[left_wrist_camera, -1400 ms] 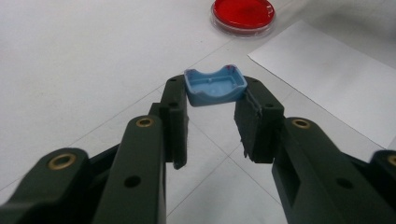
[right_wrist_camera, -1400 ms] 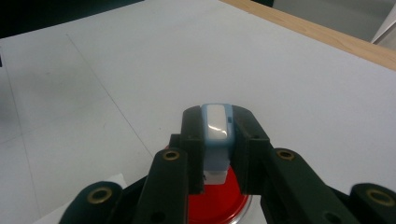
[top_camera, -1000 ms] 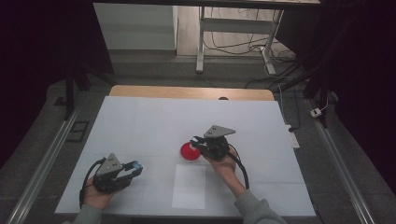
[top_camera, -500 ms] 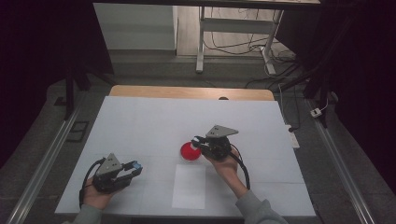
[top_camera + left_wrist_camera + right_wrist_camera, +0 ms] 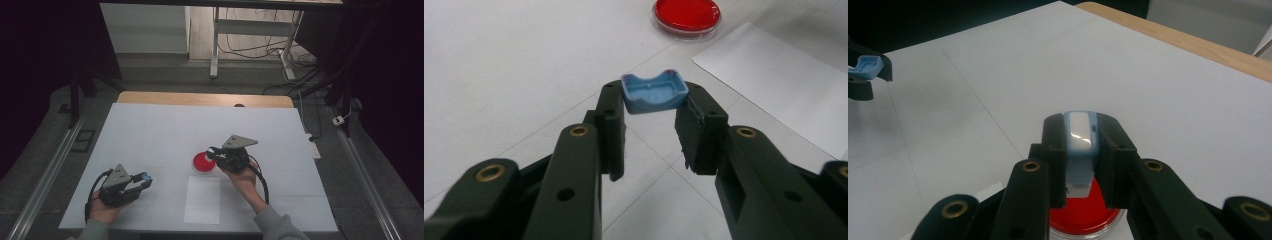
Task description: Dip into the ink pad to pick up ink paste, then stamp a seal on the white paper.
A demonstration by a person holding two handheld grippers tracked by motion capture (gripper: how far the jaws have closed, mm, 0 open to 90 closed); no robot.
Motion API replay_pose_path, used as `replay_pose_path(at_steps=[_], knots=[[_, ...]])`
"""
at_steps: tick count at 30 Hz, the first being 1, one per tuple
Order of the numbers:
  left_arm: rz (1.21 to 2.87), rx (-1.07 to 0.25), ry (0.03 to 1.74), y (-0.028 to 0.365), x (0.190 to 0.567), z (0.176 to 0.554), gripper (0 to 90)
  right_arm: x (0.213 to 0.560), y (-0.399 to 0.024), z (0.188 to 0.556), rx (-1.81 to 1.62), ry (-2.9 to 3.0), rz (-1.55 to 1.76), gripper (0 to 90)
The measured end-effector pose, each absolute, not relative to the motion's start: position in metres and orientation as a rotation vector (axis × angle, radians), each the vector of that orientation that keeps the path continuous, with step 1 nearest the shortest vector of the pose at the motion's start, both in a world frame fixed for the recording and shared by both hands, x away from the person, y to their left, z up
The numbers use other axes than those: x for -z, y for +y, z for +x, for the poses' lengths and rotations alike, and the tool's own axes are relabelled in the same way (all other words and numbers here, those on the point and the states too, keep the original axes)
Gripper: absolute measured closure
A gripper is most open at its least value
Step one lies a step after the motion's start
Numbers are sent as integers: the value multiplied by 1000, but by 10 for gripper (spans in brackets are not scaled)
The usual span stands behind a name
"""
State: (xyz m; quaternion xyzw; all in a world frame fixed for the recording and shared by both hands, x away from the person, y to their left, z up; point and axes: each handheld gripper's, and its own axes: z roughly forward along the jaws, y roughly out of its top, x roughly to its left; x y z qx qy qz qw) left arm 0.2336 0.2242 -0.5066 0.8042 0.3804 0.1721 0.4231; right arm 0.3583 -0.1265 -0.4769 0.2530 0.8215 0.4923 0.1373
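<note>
My left gripper [image 5: 143,178] rests low at the table's front left, shut on a small blue plastic cap [image 5: 654,92] held between its fingertips. My right gripper [image 5: 214,151] hovers just above a round red dish [image 5: 203,162] near the table's middle, and it is shut on a slim blue-and-white piece [image 5: 1080,145] standing upright between its pads. In the right gripper view the red dish [image 5: 1088,214] lies directly under the jaws, with the left gripper [image 5: 863,70] and its blue cap far off at the left.
A white sheet of paper [image 5: 202,199] lies flat in front of the dish. The white table top [image 5: 150,135] ends in a wooden strip [image 5: 200,99] at the far edge. Dark floor, metal rails and cables surround the table.
The right gripper has shifted very slightly over the red dish. The left gripper has kept still with the blue cap.
</note>
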Motion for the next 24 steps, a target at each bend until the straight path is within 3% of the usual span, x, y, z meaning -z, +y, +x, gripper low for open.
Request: replay_pose_path(at_steps=[24], knots=[[2014,-433,949,223,506,234,649,472,-152,335,-1450,2393,728,752]])
